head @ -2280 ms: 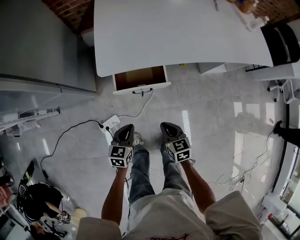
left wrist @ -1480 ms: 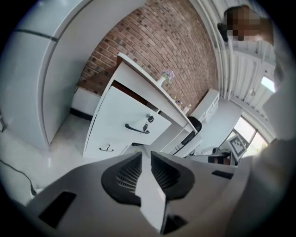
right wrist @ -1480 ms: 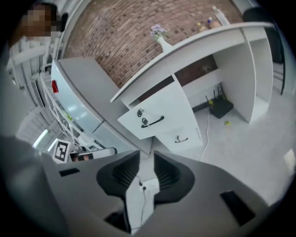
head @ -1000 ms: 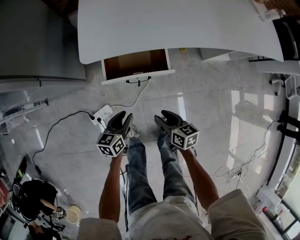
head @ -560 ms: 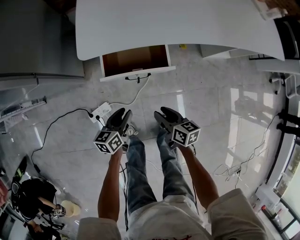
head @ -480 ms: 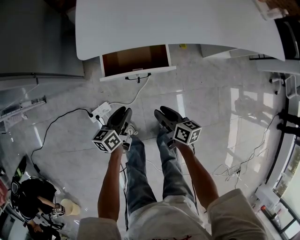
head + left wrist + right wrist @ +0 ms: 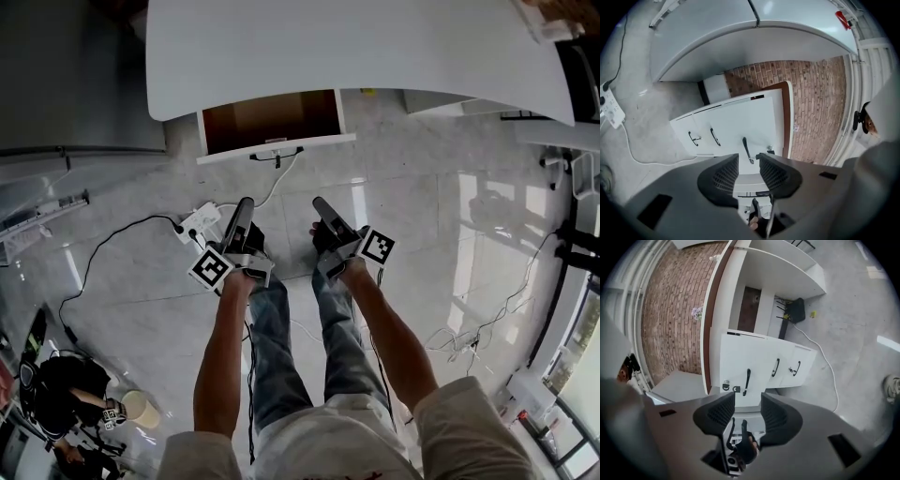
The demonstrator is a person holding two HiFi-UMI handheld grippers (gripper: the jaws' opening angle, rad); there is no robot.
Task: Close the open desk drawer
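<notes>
We have tipped both grippers forward in the last half second. The left gripper (image 7: 242, 208) and the right gripper (image 7: 322, 206) now show almost edge-on from the head view, with their noses aimed at the drawer (image 7: 272, 120); before, their marker cubes faced up at us. We read this as lining up for the push, not contact (both sit well short of the drawer front (image 7: 277, 147)). Each pair of jaws stands a little apart with nothing between them, and through the left gap we see only the white front and its black handle (image 7: 746, 150). The drawer is open under the desk top (image 7: 375, 47), its brown inside showing. The floor ahead is open, but a power strip (image 7: 201, 223) lies just beside the left gripper and a cable (image 7: 270, 194) trails across from below the handle. The desk's edge overhangs the drawer, so we judge a level, square approach safest.
</notes>
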